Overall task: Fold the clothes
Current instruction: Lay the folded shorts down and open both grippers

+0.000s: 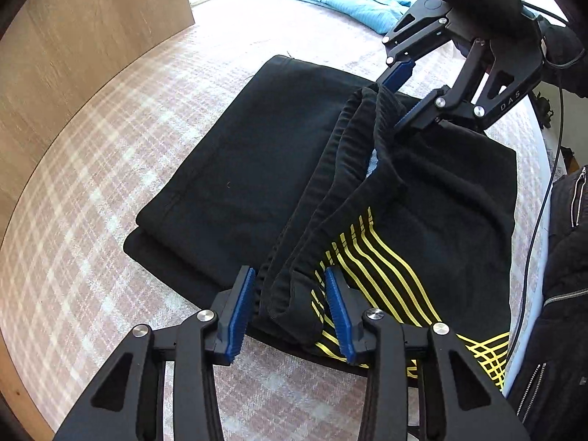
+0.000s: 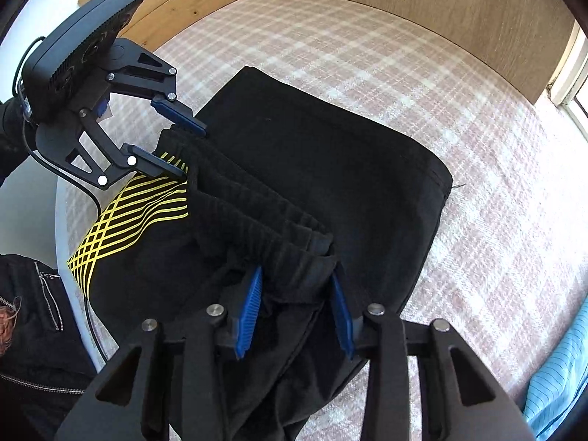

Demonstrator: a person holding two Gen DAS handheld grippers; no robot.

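Closest in on the left wrist view, the left gripper [image 1: 290, 308] has its blue ribbed pads spread, the ribbed elastic waistband [image 1: 294, 275] of the black fabric trousers with yellow stripes [image 1: 239, 169] lying in the gap between them, not pinched. On the right wrist view, the right gripper [image 2: 299, 305] is spread as well, straddling the other end of that bunched waistband, pads apart. The trousers lie folded on the pink and white checked cloth surface [image 1: 92, 220], the waistband laid across the middle, yellow stripes showing on the person's side. A black zipped jacket [image 1: 562, 294] sits at the near edge. Further out, a light blue garment [image 1: 352, 0] lies crumpled, well apart from the trousers, and wooden panels [image 2: 404, 7] back the surface.
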